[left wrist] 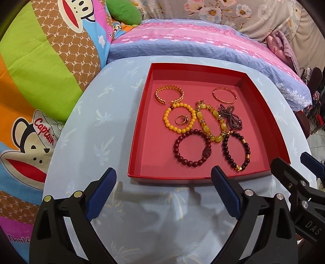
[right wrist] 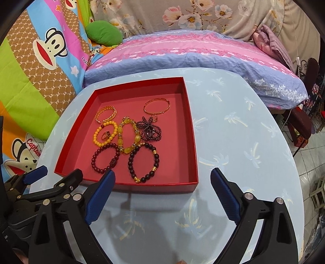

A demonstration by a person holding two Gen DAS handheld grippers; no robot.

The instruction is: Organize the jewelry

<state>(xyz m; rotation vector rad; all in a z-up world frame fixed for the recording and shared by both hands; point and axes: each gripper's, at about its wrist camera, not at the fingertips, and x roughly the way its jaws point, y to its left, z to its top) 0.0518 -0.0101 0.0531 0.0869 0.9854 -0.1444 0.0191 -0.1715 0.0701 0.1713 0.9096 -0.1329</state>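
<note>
A shallow red box [left wrist: 140, 121] [right wrist: 154, 185] lies on the round table. Inside it are a gold cuff [left wrist: 169, 94], a thin gold bangle [left wrist: 224, 95], a yellow bead bracelet [left wrist: 179, 117] ringed around a gold ring [left wrist: 181, 119], a yellow stone bracelet [left wrist: 211, 123], a bunched purple bead strand [left wrist: 231, 117], a dark red bead bracelet [left wrist: 192, 148] and a black bead bracelet [left wrist: 236, 151] with gold charms. My left gripper [left wrist: 163, 172] stands open and empty just before the box's front wall. My right gripper [right wrist: 163, 173] is open and empty at the box's front right corner.
The table [right wrist: 233, 132] wears a light blue palm-print cloth. Behind it lie a pink and blue striped pillow [left wrist: 203, 44], a colourful monkey-print quilt [left wrist: 40, 71] on the left and a green cushion [left wrist: 124, 11]. Dark furniture [right wrist: 304, 113] and tiled floor show at the right.
</note>
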